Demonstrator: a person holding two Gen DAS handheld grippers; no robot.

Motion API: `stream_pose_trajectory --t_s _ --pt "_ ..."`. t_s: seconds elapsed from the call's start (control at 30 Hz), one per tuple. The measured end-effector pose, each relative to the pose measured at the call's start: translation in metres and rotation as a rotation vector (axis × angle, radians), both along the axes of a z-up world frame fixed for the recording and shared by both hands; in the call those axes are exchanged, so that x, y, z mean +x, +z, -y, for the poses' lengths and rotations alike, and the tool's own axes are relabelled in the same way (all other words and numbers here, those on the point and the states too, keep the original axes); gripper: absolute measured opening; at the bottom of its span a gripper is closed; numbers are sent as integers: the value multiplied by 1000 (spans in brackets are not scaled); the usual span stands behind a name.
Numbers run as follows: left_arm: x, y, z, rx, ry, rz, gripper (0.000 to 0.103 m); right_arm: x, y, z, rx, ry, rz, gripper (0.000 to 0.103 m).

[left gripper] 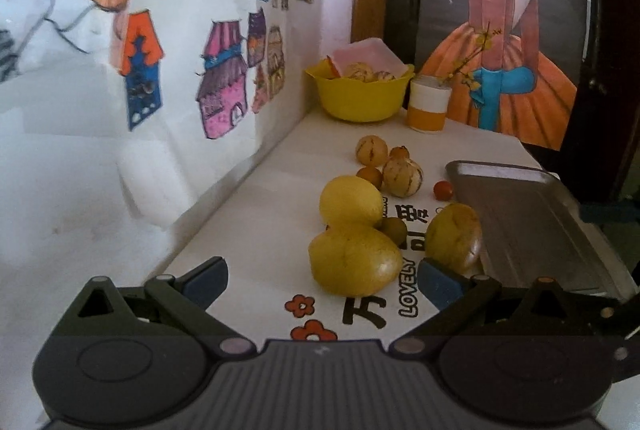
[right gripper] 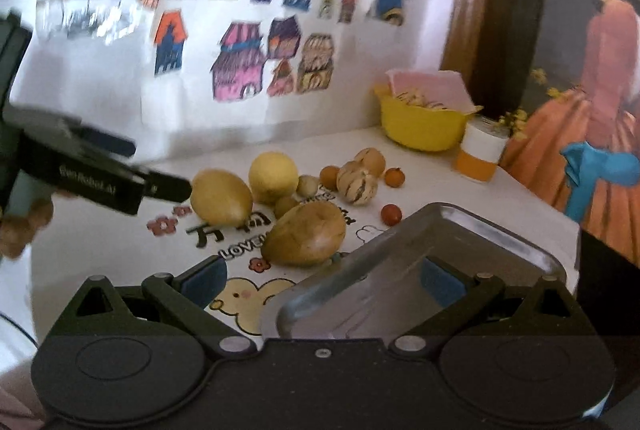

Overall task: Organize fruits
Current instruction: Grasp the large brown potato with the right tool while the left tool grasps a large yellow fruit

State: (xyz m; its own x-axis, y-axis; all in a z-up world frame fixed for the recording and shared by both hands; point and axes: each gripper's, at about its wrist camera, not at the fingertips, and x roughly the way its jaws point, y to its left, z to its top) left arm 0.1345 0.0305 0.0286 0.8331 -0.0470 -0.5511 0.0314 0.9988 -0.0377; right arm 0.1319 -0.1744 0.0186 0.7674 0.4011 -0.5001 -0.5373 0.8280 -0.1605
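Note:
My left gripper [left gripper: 322, 282] is open, its blue pads either side of a large yellow fruit [left gripper: 354, 258] lying just ahead on the white table. Behind that fruit sit a rounder yellow fruit [left gripper: 350, 200], a third yellow fruit [left gripper: 454, 236], a small greenish fruit [left gripper: 394, 228], two striped melons [left gripper: 402, 176] and small orange-red fruits [left gripper: 443, 190]. A metal tray [left gripper: 532, 222] lies to the right. My right gripper [right gripper: 322, 282] is open over the tray's [right gripper: 420, 242] near corner, one pad above its inside. The left gripper [right gripper: 148, 166] shows beside a yellow fruit [right gripper: 220, 202].
A yellow bowl [left gripper: 360, 98] with striped fruit and pink paper stands in the back corner, beside a white and orange cup [left gripper: 428, 104]. A wall with house drawings [left gripper: 224, 78] runs along the table's left side. A painted panel [left gripper: 516, 70] stands behind. The table's edge [right gripper: 576, 230] drops off on the right.

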Motion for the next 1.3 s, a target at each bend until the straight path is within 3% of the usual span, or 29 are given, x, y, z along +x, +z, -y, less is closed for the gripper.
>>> stream_pose_trajectory --t_s 0.1,0.37,0.47,0.53,0.63,0.87,1.0,1.3 --pt "14 -5 1 -21 5 -29 103 20 -2 -7 -16 11 -10 102" --pt "51 -17 -1 -130 -34 -104 103 75 -16 -19 49 94 -166 101" --pt "60 -23 -4 -153 -36 -135 102 88 -21 -23 62 109 -204 92" --pt "63 -26 -4 -160 -31 -147 102 93 -25 -26 65 119 -225 81" --pt "65 -30 -3 -171 -29 -163 95 98 -29 -29 75 121 -251 76" --pt "68 -34 -3 -216 -36 -166 80 103 -32 -36 80 117 -259 73" --pt "66 -35 -1 -197 -36 -153 72 106 -35 -36 106 105 -277 72" --pt "59 -34 -5 -225 -6 -143 72 102 -36 -37 121 72 -261 70"
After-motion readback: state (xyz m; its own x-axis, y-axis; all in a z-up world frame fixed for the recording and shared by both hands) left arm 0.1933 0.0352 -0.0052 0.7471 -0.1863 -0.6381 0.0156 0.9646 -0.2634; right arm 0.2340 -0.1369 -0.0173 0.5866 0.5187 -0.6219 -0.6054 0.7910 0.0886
